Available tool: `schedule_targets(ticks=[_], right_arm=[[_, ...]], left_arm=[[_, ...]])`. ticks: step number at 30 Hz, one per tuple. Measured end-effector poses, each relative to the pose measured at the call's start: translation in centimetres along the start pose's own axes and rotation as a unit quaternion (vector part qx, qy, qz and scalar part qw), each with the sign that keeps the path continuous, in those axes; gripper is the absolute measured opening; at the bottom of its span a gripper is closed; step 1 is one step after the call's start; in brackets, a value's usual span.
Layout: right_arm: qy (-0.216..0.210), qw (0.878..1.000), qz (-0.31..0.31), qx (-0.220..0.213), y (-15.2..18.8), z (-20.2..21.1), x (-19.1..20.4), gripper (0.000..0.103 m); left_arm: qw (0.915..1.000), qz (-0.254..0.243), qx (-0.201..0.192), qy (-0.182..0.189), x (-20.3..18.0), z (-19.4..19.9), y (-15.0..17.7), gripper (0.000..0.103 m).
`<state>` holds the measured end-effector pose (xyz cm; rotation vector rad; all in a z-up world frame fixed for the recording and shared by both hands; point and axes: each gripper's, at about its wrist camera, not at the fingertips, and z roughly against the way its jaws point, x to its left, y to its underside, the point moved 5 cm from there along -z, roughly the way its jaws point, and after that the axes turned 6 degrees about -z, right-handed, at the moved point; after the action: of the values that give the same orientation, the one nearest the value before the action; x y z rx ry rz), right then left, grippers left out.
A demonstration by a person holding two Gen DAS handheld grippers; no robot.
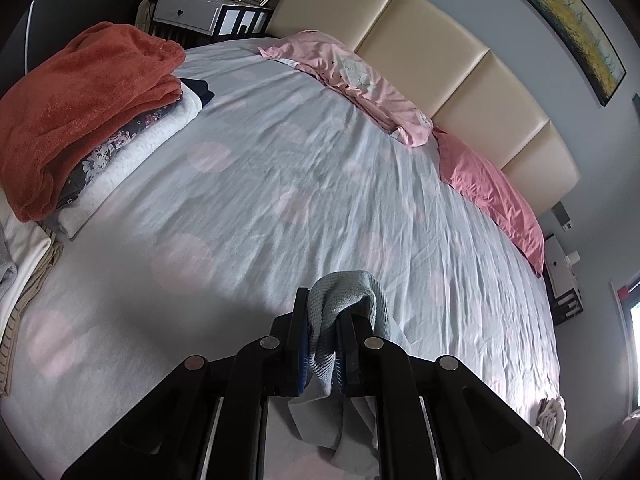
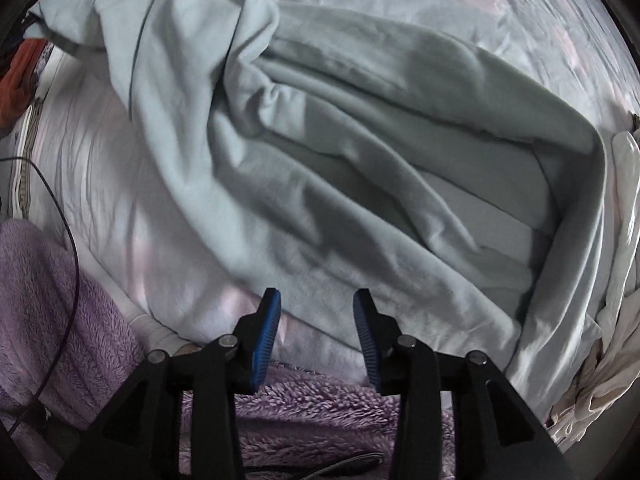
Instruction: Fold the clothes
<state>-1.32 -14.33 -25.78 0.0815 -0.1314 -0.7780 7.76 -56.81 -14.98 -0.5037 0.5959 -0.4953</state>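
A pale grey-green fleece garment (image 2: 360, 152) lies crumpled and partly spread on the bed sheet (image 2: 100, 152) in the right wrist view. My right gripper (image 2: 317, 300) is open and empty, hovering just above the garment's near edge. My left gripper (image 1: 326, 308) is shut on a ribbed edge of the same grey-green garment (image 1: 340, 292), held above the bed; the cloth hangs down between the fingers.
A stack of folded clothes with an orange fleece (image 1: 80, 108) on top sits at the bed's left. Pink pillows (image 1: 360, 80) line the cream headboard (image 1: 440, 52). A purple fuzzy blanket (image 2: 48, 312) and a thin cable lie near my right gripper. White cloth (image 2: 616, 320) bunches at right.
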Motion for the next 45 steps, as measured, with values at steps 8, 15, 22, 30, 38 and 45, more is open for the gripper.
schedule_targets(ticks=[8, 15, 22, 30, 38, 45], right_arm=[[0.054, 0.997, 0.036, 0.031, 0.9, -4.0, 3.0, 0.044], [0.099, 0.995, -0.004, -0.016, 0.3, -3.1, 2.3, 0.004], [0.147, 0.972, -0.095, -0.155, -2.5, 9.4, -3.3, 0.003], [0.177, 0.944, -0.164, -0.226, -11.3, 20.5, -12.6, 0.003], [0.16, 0.953, -0.116, -0.23, -22.1, 16.5, -11.8, 0.003], [0.085, 0.977, -0.108, -0.166, -25.6, 9.7, -12.2, 0.008]], left_arm=[[1.0, 0.002, 0.0, 0.008, 0.3, 0.3, 0.2, 0.011], [0.9998, 0.013, 0.004, 0.012, 0.9, 0.2, 0.2, 0.011], [0.9997, 0.016, -0.009, 0.017, 0.8, 0.8, -0.3, 0.011], [0.999, 0.01, -0.038, 0.02, 0.1, 1.2, -1.1, 0.011], [0.9981, 0.014, -0.034, -0.049, 1.9, -2.2, -2.1, 0.011], [0.9957, -0.007, 0.014, -0.091, 2.4, -7.4, -1.2, 0.011]])
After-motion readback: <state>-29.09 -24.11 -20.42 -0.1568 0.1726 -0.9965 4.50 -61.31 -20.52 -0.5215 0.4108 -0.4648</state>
